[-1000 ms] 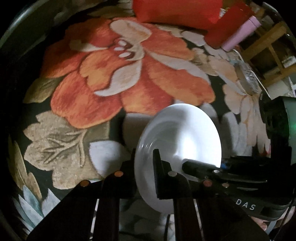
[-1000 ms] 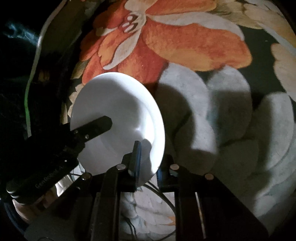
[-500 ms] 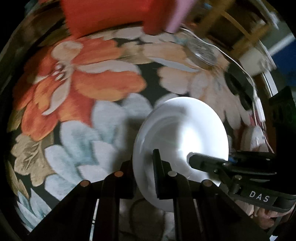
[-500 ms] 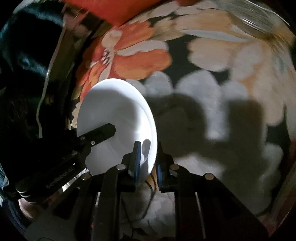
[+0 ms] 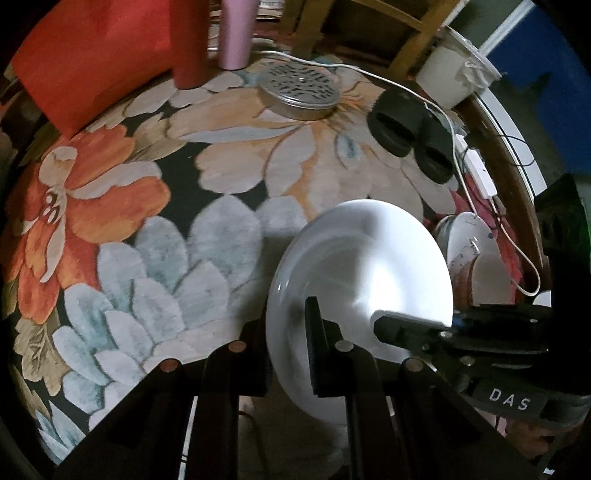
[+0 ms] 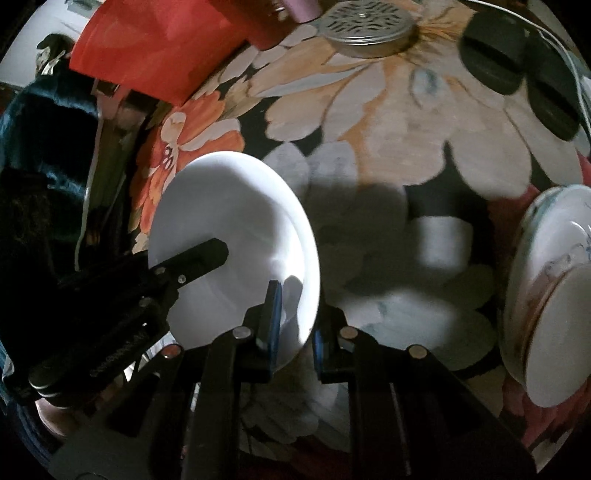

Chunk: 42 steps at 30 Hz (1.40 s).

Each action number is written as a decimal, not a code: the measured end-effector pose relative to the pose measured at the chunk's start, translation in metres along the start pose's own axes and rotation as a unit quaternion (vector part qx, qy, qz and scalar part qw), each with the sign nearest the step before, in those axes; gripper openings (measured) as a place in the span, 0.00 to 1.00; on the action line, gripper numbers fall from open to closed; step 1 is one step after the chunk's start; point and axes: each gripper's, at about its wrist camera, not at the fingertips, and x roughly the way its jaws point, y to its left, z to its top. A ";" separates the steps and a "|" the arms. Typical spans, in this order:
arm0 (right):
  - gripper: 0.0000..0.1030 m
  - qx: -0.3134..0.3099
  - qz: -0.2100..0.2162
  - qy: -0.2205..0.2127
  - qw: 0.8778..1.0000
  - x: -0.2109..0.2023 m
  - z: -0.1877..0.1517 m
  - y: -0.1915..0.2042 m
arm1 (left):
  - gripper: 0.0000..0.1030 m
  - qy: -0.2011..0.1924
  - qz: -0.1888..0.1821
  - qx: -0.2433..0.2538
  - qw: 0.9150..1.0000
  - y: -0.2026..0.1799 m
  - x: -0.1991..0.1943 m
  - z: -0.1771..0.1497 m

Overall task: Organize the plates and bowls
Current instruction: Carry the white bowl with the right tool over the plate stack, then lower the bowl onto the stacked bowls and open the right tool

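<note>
Nearest the lenses, both tools clamp the same white plate: the left gripper pinches its near rim with one finger on the face and one behind, and the right gripper does the same on the opposite edge, its blue-padded fingers closed on the rim. The plate is held off the floral carpet and tilted, its hollow face turned toward the left camera.

Just beyond the plate, on the side of the right gripper, sits a stack of patterned dishes, white with faint blue-grey markings, resting on the carpet; it looks like the likely landing place (a judgement, since nothing confirms it). To set the plate down well, both hands should travel together so that neither pinch twists the rim, level the plate before lowering, centre it over the stack, and loosen only once its weight rests there. Uneven release risks a slide or a chip.

Farther from the plate lie a pair of black slippers and a white cable, then a round perforated metal lid, and beyond it a red cloth bundle and a pink tumbler.

Readable writing: "DAS" on the right gripper's body in the left wrist view; the lettering on the left gripper's body is too dim to read.
</note>
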 end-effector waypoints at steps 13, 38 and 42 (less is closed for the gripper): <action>0.15 0.032 -0.007 -0.023 0.999 -0.029 -0.012 -0.039 | 0.12 0.008 -0.012 0.028 0.999 -0.047 0.010 0.004; 0.15 0.105 -0.029 -0.063 0.992 -0.078 -0.048 -0.127 | 0.12 0.029 -0.051 0.088 0.994 -0.151 0.042 0.001; 0.15 0.117 -0.029 -0.070 0.990 -0.086 -0.053 -0.141 | 0.12 0.034 -0.057 0.098 0.993 -0.169 0.047 0.001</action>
